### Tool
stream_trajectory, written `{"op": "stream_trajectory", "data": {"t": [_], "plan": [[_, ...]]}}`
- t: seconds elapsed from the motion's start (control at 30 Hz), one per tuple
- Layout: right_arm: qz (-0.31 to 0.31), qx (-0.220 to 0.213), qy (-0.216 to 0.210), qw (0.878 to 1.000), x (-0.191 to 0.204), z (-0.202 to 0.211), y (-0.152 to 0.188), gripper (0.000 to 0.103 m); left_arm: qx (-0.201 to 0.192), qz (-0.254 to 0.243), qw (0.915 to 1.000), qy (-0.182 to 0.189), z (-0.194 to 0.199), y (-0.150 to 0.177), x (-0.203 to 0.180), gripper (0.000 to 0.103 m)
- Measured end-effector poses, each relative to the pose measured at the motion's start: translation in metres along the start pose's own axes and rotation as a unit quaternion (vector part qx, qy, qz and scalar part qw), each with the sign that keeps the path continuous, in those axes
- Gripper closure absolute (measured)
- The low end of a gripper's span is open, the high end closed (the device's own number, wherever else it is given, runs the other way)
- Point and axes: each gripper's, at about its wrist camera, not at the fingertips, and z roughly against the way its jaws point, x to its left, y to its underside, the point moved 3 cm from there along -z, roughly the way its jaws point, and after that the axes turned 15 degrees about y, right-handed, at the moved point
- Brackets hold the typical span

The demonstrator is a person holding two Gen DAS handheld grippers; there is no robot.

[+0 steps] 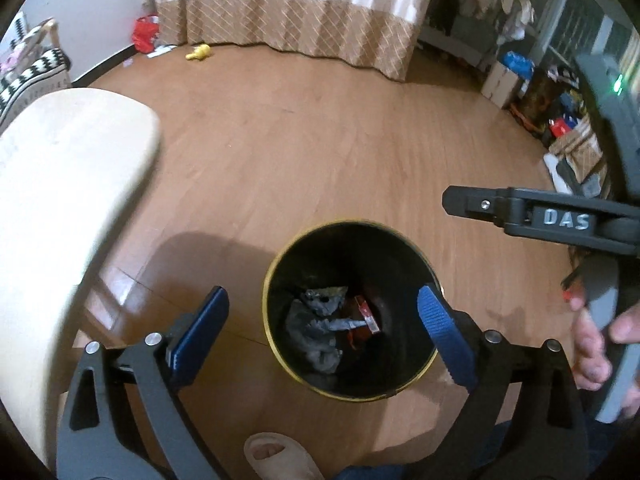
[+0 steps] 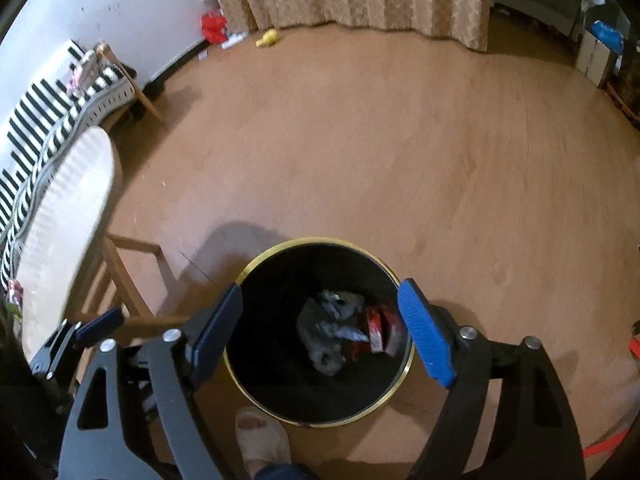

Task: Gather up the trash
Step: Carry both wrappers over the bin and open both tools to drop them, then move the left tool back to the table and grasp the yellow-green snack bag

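both tools over the bin now, the black one with the gold rim, standing on the wood floor. left tool spread wide, nothing between its pads. right tool wide too, empty. grey crumpled trash and red packets lie at the bottom.

Warm wood-plank floor runs back to a white wall and long beige patterned curtains, a pale round table left, striped bedding behind it, cluttered boxes far right.
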Motion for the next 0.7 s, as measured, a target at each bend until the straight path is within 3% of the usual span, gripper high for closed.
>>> {"op": "stream_trajectory", "data": {"t": [0.07,0.17,0.33,0.43,0.7], "plan": [[-0.003,-0.019,-0.013,1.000,0.010,0.011,-0.003,0.023,-0.026,0.014,0.9995,0.005,0.030,-0.004,0.008,0.011],[-0.001,-0.036,-0.040,0.999,0.035,0.024,-0.009,0.023,-0.073,0.034,0.9965,-0.019,0.086,-0.006,0.030,0.009],[0.057,-0.051,-0.087,0.993,0.115,0.048,-0.010,0.023,-0.126,0.077,0.9841,-0.098,0.173,0.016,0.084,0.007],[0.110,-0.059,-0.117,0.985,0.174,0.067,0.000,0.023,-0.145,0.114,0.9717,-0.148,0.224,0.044,0.121,0.007],[0.244,-0.068,-0.192,0.948,0.329,0.127,0.052,0.023,-0.197,0.220,0.9229,-0.248,0.344,0.137,0.202,0.007]]}}
